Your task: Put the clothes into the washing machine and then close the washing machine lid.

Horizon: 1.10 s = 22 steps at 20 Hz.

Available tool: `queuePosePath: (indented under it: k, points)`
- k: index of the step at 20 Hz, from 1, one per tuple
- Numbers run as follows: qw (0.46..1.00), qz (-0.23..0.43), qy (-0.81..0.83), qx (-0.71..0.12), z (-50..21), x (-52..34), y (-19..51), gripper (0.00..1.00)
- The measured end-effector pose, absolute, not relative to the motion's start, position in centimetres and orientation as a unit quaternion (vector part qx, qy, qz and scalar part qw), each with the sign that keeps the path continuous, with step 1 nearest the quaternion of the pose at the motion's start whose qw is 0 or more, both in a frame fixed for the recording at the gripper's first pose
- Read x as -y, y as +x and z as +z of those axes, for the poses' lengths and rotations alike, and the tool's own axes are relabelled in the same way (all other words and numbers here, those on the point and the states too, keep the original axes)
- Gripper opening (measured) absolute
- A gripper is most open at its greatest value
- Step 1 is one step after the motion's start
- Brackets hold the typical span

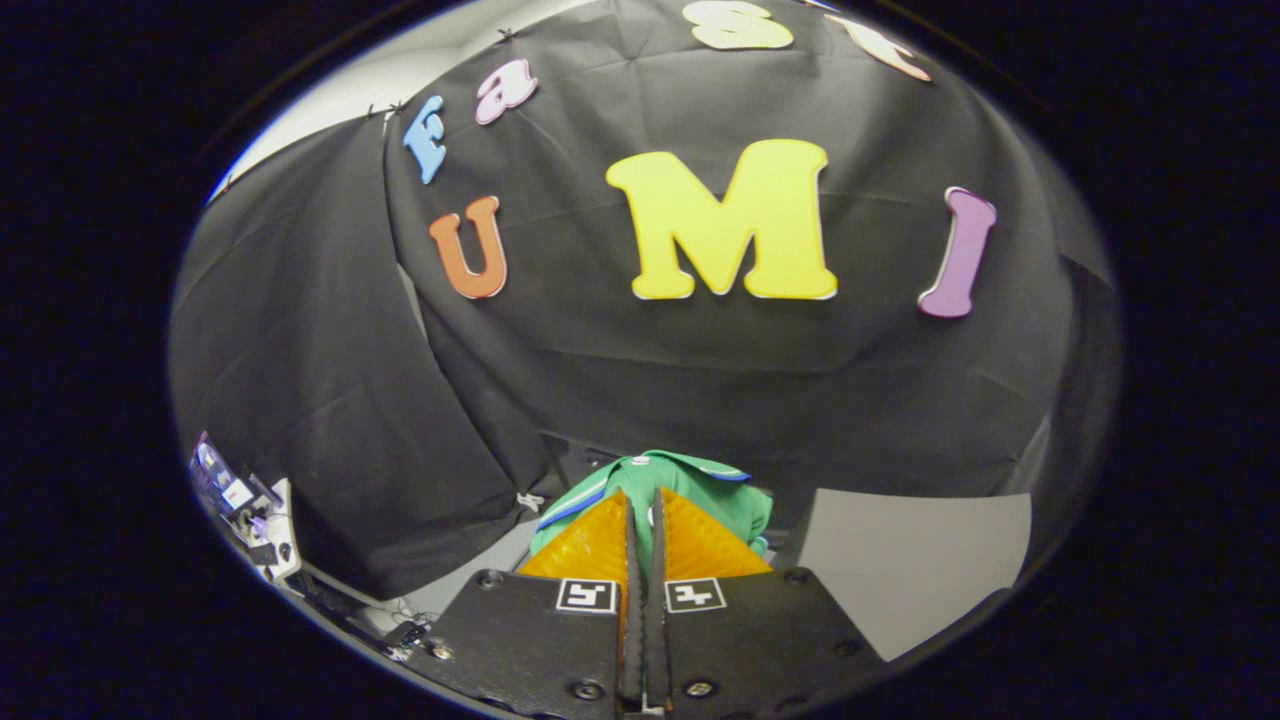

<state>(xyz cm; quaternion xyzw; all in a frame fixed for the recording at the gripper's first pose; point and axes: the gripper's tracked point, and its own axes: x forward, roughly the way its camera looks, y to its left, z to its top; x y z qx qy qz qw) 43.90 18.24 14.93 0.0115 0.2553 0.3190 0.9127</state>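
Gripper view: the gripper [645, 500] is clenched on a green fabric garment with blue-and-white trim [690, 480], both fingers pressing a fold of it, with only a thin gap between them. The garment bunches around and just beyond the fingertips, raised before the black cloth booth wall [700, 380]. A grey surface [920, 560] lies below, to the right.

Pale grey table [930, 560] beyond fingers, right side; small electronics clutter [245, 505] on surface far left.
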Motion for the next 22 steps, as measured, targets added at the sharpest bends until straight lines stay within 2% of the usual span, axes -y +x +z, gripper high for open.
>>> queuePosePath:
  k: [10, 22]
  points:
    - [0.895, 0.355, 0.009, -0.269, 11.8, -26.4, 43.9, 0.05]
    - [0.890, 0.307, 0.002, -0.338, -0.6, -28.8, 46.5, 0.05]
